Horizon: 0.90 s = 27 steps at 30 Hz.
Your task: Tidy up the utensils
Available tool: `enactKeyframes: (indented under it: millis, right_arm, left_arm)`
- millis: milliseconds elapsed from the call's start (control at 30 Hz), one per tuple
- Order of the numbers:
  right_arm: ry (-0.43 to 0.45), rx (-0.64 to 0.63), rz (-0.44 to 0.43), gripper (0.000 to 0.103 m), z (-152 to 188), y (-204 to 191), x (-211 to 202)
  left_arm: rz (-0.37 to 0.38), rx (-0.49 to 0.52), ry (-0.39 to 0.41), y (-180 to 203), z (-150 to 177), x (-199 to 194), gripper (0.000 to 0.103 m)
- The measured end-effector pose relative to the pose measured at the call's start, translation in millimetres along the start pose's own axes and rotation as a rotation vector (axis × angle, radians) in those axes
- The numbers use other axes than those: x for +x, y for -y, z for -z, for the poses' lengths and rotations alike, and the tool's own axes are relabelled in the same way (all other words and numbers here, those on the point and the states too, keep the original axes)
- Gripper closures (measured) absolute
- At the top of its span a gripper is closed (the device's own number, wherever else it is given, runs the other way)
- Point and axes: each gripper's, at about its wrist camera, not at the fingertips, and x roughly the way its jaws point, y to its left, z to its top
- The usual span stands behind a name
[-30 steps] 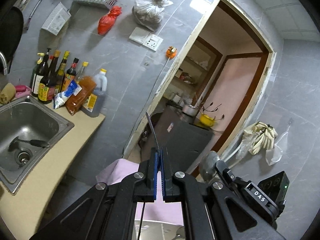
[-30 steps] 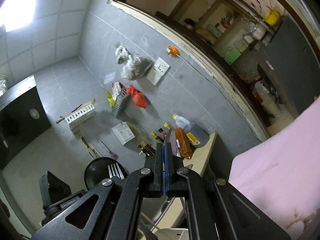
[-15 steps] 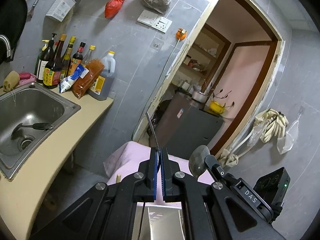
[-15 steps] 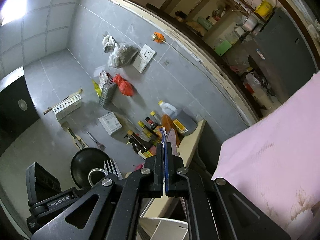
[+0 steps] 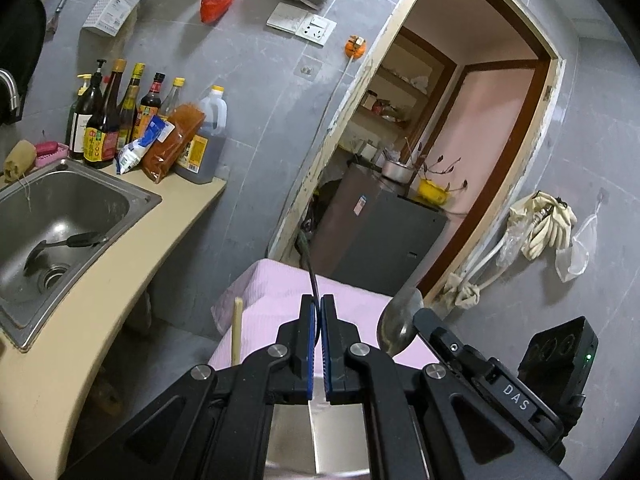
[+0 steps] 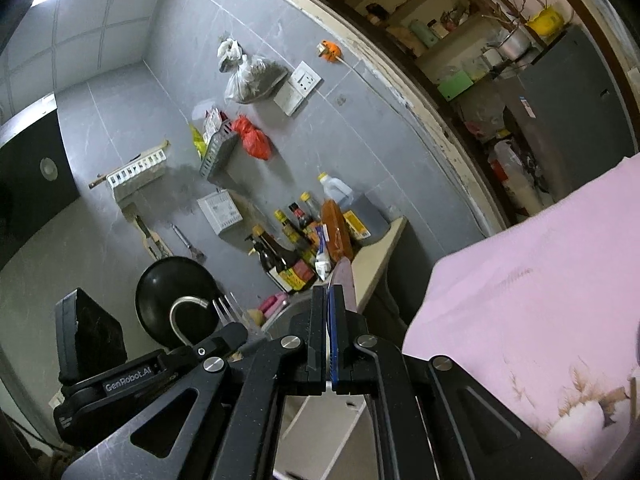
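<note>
At far left in the left wrist view, a black-handled spatula (image 5: 66, 242) lies in the steel sink (image 5: 132, 204), with dark sauce bottles (image 5: 104, 120) behind on the beige tabletop (image 5: 120, 264). A pale wooden stick (image 5: 237, 330) stands beside the left hand-held gripper (image 5: 316, 322), whose blue pads are pressed onto a thin dark metal utensil handle (image 5: 307, 258) above the pink cloth (image 5: 272, 300). A steel spoon bowl (image 5: 398, 322) sits just right. In the right wrist view, silver fork tines (image 6: 226, 310) show left of the right hand-held gripper (image 6: 330, 312), clamped on a reddish knife blade (image 6: 345, 280).
</note>
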Motion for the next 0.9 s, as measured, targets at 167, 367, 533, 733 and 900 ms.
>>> enactKeyframes:
  millis: [167,367,533,733,900]
  right_arm:
    - [-0.039,-0.022,0.018,0.101,1,0,-16]
    - [-0.067,-0.052,0.069,0.100,-5,-1,-41]
    - [-0.066,-0.105,0.147,0.058,-20,-4,-67]
    - [-0.059,-0.182,0.276,0.046,-47,1,-110]
    - [-0.034,-0.255,0.404,0.028,-71,10,-149]
  left_arm:
    - [0.004,0.008,-0.002,0,4,-5,0.099]
    - [-0.016,0.024,-0.030,7,11,-11,0.099]
    - [-0.027,0.071,-0.045,26,15,-16,0.097]
    - [-0.009,0.136,-0.070,65,23,-14,0.096]
    - [0.005,0.175,-0.073,99,36,-11,0.066]
